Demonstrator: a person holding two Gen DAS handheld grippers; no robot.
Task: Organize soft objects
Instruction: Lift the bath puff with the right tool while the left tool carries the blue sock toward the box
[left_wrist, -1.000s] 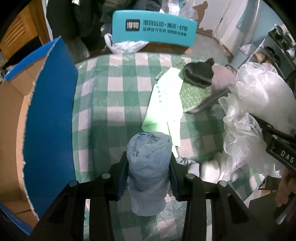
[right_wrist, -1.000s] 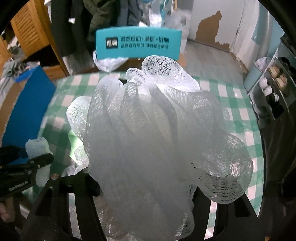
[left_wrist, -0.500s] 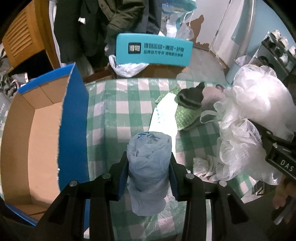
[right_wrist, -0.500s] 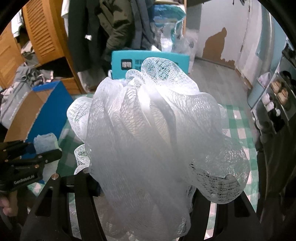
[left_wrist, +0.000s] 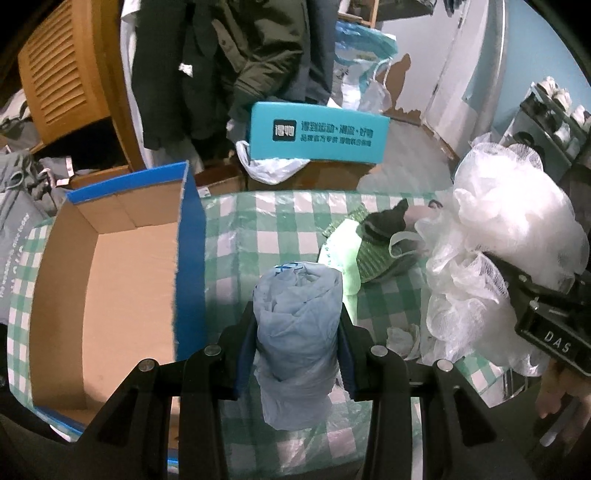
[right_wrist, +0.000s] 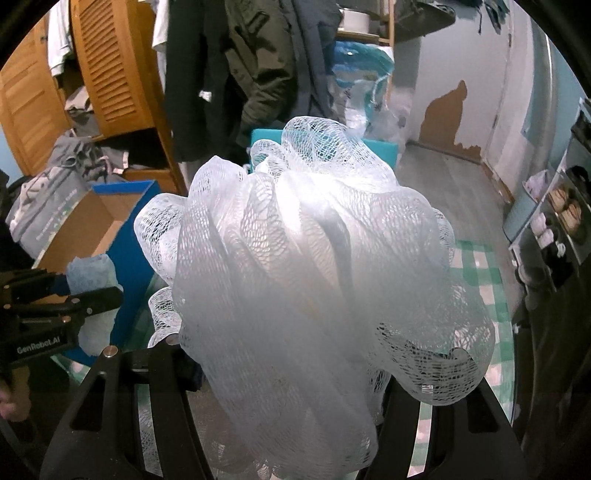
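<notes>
Centrally, low in the left wrist view, the left gripper (left_wrist: 297, 332) clamps one roll of pale blue cloth (left_wrist: 297, 321), upright between both blue pads, pads pressing its sides. One roll only.

Right wrist view: right gripper (right_wrist: 280, 373) closed on one white mesh bath pouf (right_wrist: 306, 280), which fills the frame centre and hides the fingertips; mesh bulges out past both fingers. Same pouf at right edge of the left wrist view.

Outward, left wrist view:
- one open cardboard box (left_wrist: 110, 266), blue outside, brown inside, left of frame, on the table.
- green-and-white checked tablecloth (left_wrist: 266, 229), mid frame.
- one small heap at upper right of the cloth: pale green sheet (left_wrist: 341, 251), green patterned cloth (left_wrist: 373, 254), dark item (left_wrist: 386, 221) on top. Count within heap uncertain.
- one teal box (left_wrist: 317, 134) beyond the table, upper centre, white Chinese print, not legible to me.

Writing: "DAS" on the right gripper's body; "GenRobot.AI" on the left gripper's body, lower left of the right wrist view.
</notes>
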